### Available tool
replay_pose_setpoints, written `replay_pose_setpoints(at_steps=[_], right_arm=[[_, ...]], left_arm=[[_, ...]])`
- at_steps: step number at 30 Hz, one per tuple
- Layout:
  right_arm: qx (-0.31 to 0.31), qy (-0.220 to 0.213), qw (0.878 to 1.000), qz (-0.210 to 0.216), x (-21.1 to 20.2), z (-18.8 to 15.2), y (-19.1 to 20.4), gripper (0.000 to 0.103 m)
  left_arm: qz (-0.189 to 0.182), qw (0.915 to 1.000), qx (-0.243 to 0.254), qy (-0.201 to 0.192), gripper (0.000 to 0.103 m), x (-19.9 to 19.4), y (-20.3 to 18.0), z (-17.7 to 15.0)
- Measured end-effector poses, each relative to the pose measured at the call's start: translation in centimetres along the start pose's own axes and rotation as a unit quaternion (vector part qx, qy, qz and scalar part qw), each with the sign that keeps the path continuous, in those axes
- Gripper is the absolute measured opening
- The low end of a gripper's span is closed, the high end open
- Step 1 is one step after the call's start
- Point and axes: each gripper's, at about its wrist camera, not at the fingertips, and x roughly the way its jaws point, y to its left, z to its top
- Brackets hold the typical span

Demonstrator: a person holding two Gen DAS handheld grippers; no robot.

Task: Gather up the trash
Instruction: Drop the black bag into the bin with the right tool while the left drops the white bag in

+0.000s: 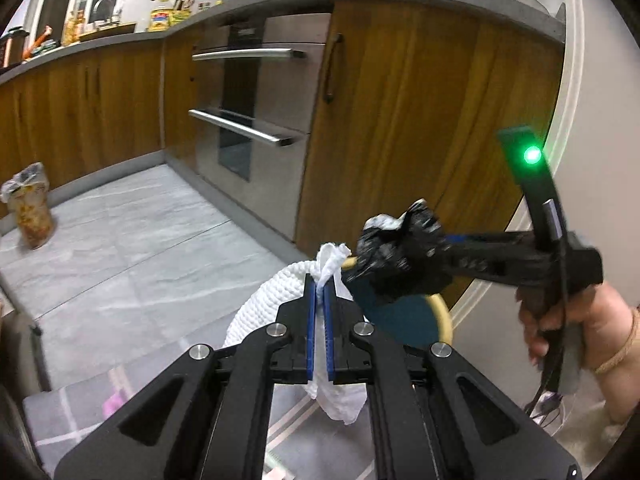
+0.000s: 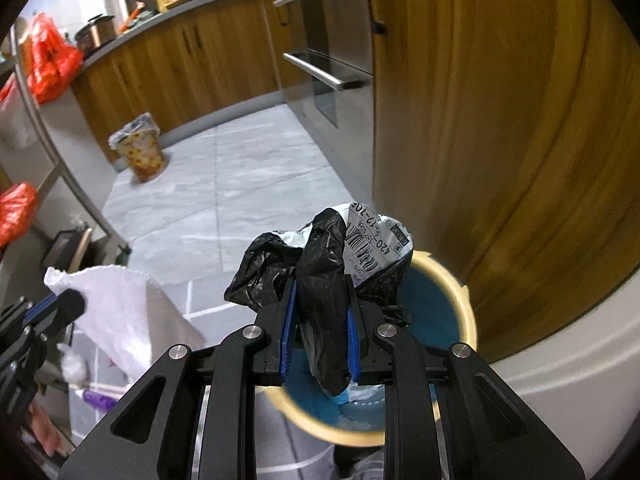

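We see wood cabinets [image 2: 480,100] and a grey tile floor [image 1: 132,248], with a patterned bin [image 2: 142,154] standing well apart by the far cabinets. Below our grippers sits a cream-rimmed bucket [image 2: 466,300] with a blue inside. Our right gripper [image 2: 320,320] is clamped on a crumpled black bag [image 2: 320,276] bearing a barcode label, just above the bucket. Our left gripper [image 1: 320,312] is pinched nearly closed on a white paper towel [image 1: 332,264], beside the bag.
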Motion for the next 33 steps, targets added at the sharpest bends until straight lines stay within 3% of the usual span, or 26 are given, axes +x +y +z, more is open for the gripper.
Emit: replay_pose_setpoints(at_steps=[7, 16, 23, 26, 33], right_arm=[[0.011, 0.018, 1.000, -0.019, 1.7, 0.0, -1.9, 0.023], [0.007, 0.057, 0.998, -0.028, 4.7, -0.5, -2.7, 0.023], [0.007, 0.070, 0.997, -0.042, 5.8, -0.8, -2.8, 0.029], [0.007, 0.067, 0.997, -0.046, 5.7, -0.7, -2.8, 0.036], [0.008, 0.062, 0.997, -0.040, 5.4, -0.8, -2.6, 0.038]], left_arm=[[-0.047, 0.9985, -0.020, -0.019, 0.004, 5.1, -1.7, -0.1], [-0.044, 0.9972, -0.011, 0.060, 0.004, 11.2, -1.7, -4.1], [-0.039, 0.9961, 0.009, 0.078, 0.004, 12.1, -2.2, -5.2], [-0.036, 0.9961, 0.017, 0.078, 0.018, 12.0, -2.4, -5.1], [-0.028, 0.9963, 0.021, 0.078, 0.027, 11.0, -2.3, -5.2]])
